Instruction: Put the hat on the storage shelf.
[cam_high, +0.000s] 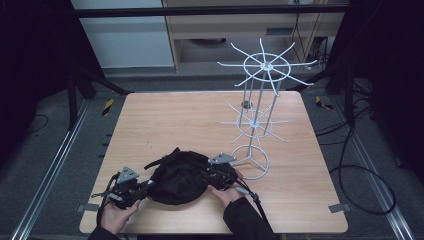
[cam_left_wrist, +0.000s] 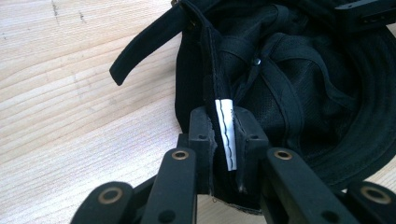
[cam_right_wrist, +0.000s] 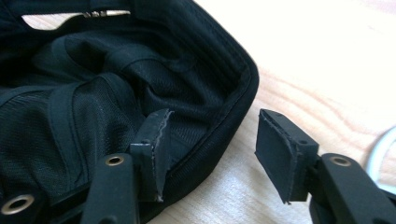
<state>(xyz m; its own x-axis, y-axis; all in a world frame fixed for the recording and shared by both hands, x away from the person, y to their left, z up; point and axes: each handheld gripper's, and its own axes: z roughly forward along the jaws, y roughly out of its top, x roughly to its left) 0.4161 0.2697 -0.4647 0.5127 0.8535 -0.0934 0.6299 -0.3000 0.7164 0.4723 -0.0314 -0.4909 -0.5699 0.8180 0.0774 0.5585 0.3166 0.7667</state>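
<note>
Sitting near the front edge of the wooden table (cam_high: 200, 120) is a black cap (cam_high: 179, 177), flipped inside up, probably headed for the wire rack (cam_high: 257, 117) just beside it. Left gripper (cam_left_wrist: 224, 140) is clamped on the cap's rim at the white tag (cam_left_wrist: 227, 133), anchoring it. Right gripper (cam_right_wrist: 210, 154) straddles the opposite rim, jaws apart, not pinching yet.

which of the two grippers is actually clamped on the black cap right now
The left gripper: its fingers pinch the black cap at the rim by the white tag. The right gripper straddles the rim, open.

No legible text or labels
</note>
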